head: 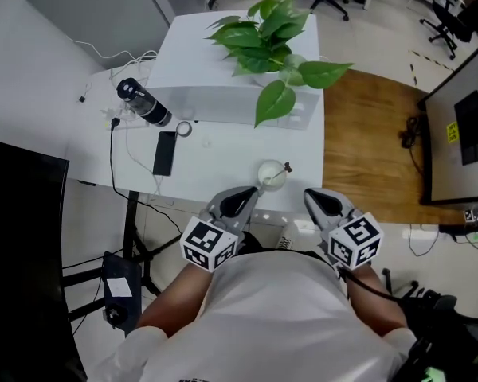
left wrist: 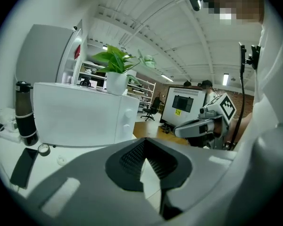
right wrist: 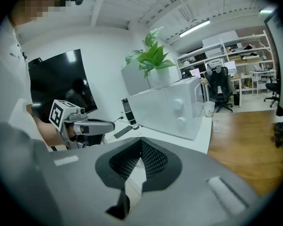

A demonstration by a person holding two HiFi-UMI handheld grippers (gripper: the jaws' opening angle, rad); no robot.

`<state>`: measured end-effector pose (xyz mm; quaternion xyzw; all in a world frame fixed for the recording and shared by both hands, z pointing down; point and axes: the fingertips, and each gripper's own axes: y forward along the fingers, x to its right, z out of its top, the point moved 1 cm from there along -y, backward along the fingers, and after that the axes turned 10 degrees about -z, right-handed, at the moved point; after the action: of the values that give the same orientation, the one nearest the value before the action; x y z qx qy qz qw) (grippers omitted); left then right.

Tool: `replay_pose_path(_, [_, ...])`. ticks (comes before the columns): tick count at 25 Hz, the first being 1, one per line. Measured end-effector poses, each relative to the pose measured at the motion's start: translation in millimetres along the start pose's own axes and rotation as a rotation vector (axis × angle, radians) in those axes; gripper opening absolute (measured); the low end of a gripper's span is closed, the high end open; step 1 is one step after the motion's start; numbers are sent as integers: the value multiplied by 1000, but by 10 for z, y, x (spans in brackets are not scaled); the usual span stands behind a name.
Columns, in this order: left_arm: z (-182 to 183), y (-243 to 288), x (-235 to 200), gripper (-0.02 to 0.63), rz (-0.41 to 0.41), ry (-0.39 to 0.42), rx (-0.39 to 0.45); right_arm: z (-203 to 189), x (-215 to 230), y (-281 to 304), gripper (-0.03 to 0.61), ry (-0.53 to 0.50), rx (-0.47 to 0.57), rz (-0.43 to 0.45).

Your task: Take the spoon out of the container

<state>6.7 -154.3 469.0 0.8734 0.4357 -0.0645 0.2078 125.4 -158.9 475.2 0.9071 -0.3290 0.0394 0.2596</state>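
A small white round container (head: 271, 175) stands near the front edge of the white table (head: 215, 161). The spoon (head: 284, 168) rests in it, its handle sticking out to the right. My left gripper (head: 247, 191) hovers just in front and to the left of the container, shut with nothing in it. Just in front and to the right, my right gripper (head: 312, 193) is also shut and empty. In the left gripper view the left gripper (left wrist: 142, 142) shows its jaws meeting. The right gripper (right wrist: 140, 141) shows the same in its own view. The jaws hide the container in both gripper views.
A white microwave-like box (head: 223, 78) with a potted plant (head: 271, 30) on top fills the table's far half. A dark bottle (head: 143, 102), a phone (head: 165, 153), a tape roll (head: 183, 129) and cables lie at the left. A black monitor (head: 20, 237) stands at the left.
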Motion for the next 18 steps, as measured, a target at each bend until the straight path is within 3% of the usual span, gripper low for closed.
replay_pose_path(12, [14, 34, -445, 5, -85, -11, -61, 113, 42, 372, 9, 17, -37, -92])
replay_pose_path(18, [-59, 60, -535, 5, -155, -20, -75, 13, 129, 557, 46, 25, -79, -167])
